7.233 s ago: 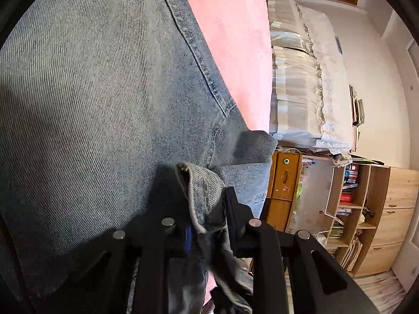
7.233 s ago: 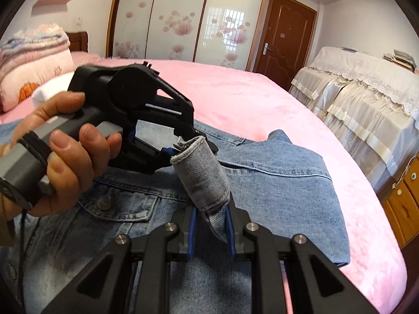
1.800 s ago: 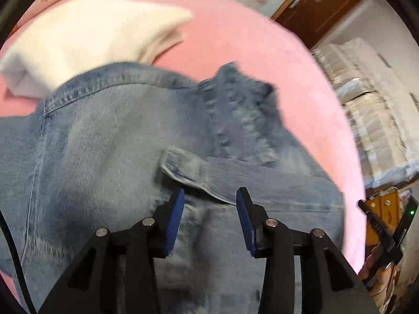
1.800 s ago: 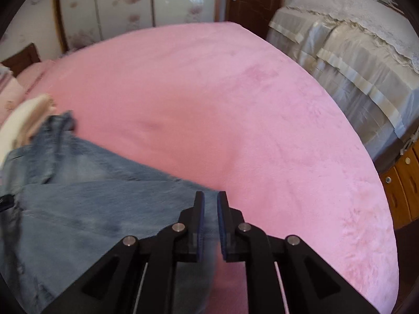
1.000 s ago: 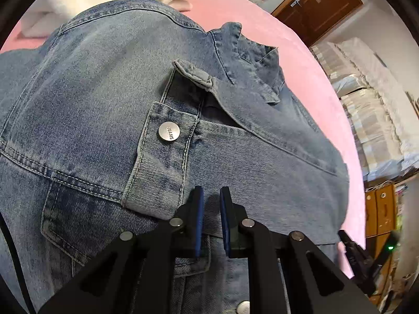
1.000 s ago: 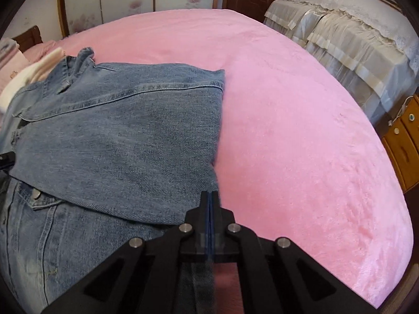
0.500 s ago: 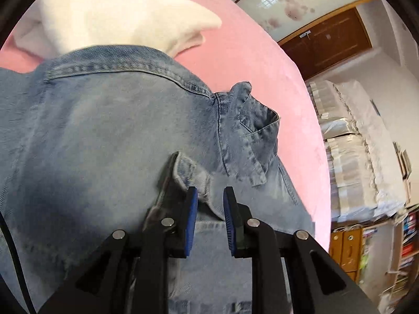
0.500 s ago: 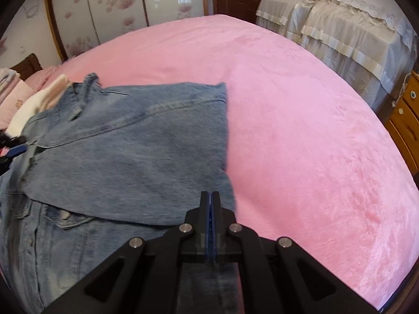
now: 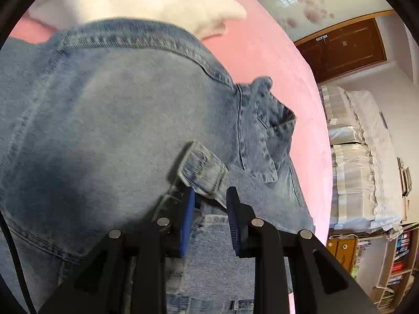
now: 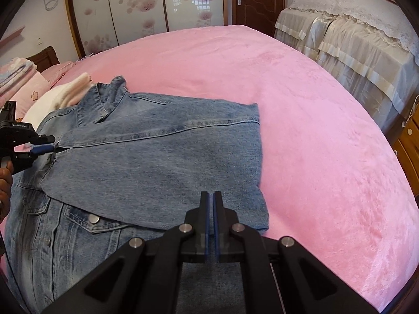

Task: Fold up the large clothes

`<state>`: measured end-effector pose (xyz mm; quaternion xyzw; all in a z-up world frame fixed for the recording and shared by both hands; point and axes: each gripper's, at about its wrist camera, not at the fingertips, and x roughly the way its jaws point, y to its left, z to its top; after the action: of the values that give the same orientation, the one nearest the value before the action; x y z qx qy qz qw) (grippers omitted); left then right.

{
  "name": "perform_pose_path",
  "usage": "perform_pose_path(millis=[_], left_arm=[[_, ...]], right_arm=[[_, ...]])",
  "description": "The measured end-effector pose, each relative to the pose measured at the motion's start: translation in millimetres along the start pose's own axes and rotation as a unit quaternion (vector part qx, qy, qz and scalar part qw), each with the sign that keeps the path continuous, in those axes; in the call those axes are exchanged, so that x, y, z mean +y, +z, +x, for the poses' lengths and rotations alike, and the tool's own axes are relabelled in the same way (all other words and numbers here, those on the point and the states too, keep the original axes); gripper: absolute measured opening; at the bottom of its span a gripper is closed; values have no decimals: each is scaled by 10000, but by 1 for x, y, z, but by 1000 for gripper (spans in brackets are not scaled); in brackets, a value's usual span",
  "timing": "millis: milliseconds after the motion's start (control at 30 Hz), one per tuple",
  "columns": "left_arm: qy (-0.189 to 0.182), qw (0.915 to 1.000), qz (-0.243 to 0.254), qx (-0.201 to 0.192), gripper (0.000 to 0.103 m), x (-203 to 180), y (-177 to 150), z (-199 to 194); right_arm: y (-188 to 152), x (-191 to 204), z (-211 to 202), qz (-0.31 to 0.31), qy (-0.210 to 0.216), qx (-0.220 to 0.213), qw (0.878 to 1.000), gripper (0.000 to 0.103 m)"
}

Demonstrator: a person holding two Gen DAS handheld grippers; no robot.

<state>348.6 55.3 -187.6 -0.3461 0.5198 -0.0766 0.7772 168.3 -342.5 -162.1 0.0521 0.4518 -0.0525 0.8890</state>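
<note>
A blue denim jacket (image 10: 157, 162) lies front up on the pink bed, one sleeve folded across its chest. In the left wrist view the jacket (image 9: 104, 130) fills the frame, collar (image 9: 264, 130) at the right. The sleeve cuff (image 9: 203, 174) lies at the tips of my left gripper (image 9: 209, 198), whose jaws are opening; the blue pads stand apart beside the cuff's end without pressing it. From the right wrist camera, the left gripper (image 10: 51, 144) is at the far left by the cuff, held by a hand. My right gripper (image 10: 210, 196) is shut and empty, hovering over the folded sleeve's near part.
The pink blanket (image 10: 301, 104) stretches wide to the right of the jacket. A white folded cloth (image 10: 52, 99) lies just beyond the collar, with pillows at the headboard. Lace-covered furniture (image 10: 353, 39), wooden drawers (image 10: 408, 141) and a brown door (image 10: 259, 0) stand beyond the bed.
The left jaws have spread wider at the cuff and the left gripper has rolled. The right gripper has risen a little above the jacket, still shut.
</note>
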Motion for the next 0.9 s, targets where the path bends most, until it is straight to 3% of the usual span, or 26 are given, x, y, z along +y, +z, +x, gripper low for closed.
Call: perform_pose_path(millis=[267,367,400,567,733,833,900], left_arm=[[251,9997,79,22,22,8,12,6],[422,9990,128,-51,32,10,13,7],[416,9990,110,-82,36,11,13,7],[28,9999,63,-110,36,11,14,6],[83,9990,358,-269,35,-5,12,1],[38,9988,436,-220,29,-10,13,3],[-8,9988,452,-184,17,-11,13,6]], right_arm=[[-2,6,3,-51,57,52,10000,2],[-1,8,2,-52,84,46,9999,2],[-1,9,2,-52,85,42,9999,2],[-3,13,4,-140,54,69,9999,2],[-5,17,7,-172,91,119,9997,2],[-7,20,9,-210,84,139,9996,2],[-8,21,10,-215,88,166,9996,2]])
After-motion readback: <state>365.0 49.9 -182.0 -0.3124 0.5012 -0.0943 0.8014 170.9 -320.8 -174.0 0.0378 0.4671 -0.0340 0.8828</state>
